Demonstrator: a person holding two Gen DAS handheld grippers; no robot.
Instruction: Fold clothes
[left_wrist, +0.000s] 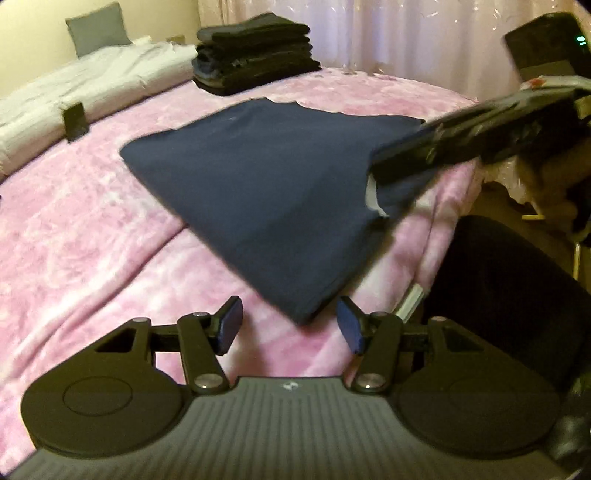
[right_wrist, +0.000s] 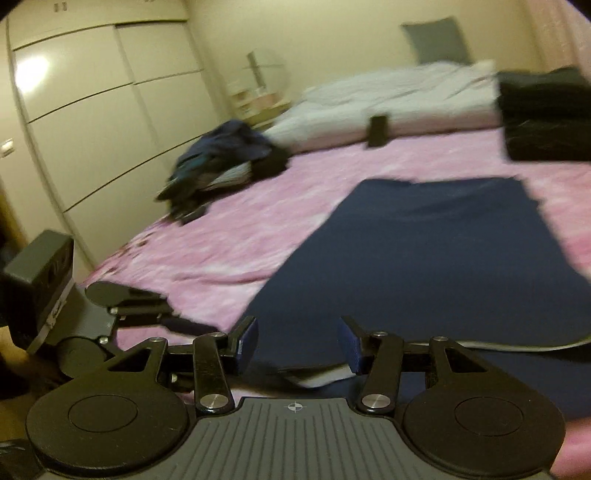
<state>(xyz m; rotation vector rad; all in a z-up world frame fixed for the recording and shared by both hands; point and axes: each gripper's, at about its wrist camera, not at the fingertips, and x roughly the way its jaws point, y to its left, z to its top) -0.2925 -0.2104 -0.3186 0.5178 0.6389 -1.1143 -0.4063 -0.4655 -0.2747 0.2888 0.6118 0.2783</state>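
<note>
A navy blue shirt (left_wrist: 273, 192) lies folded flat on the pink bedspread (left_wrist: 92, 236); it also shows in the right wrist view (right_wrist: 436, 251). My left gripper (left_wrist: 290, 325) is open, its pads on either side of the shirt's near corner, not closed on it. My right gripper (right_wrist: 298, 345) is open over the shirt's near edge, where a white inner label or lining (right_wrist: 317, 378) shows. In the left wrist view the right gripper (left_wrist: 373, 166) reaches in from the right and rests at the shirt's right edge. The left gripper's body (right_wrist: 122, 295) shows at the left of the right wrist view.
A stack of folded dark clothes (left_wrist: 255, 55) stands at the far side of the bed. A heap of unfolded clothes (right_wrist: 221, 158) lies at the bed's left edge. A white duvet (left_wrist: 85, 85) and a small black device (left_wrist: 75, 120) lie near the headboard. Wardrobe doors (right_wrist: 92, 110) stand on the left.
</note>
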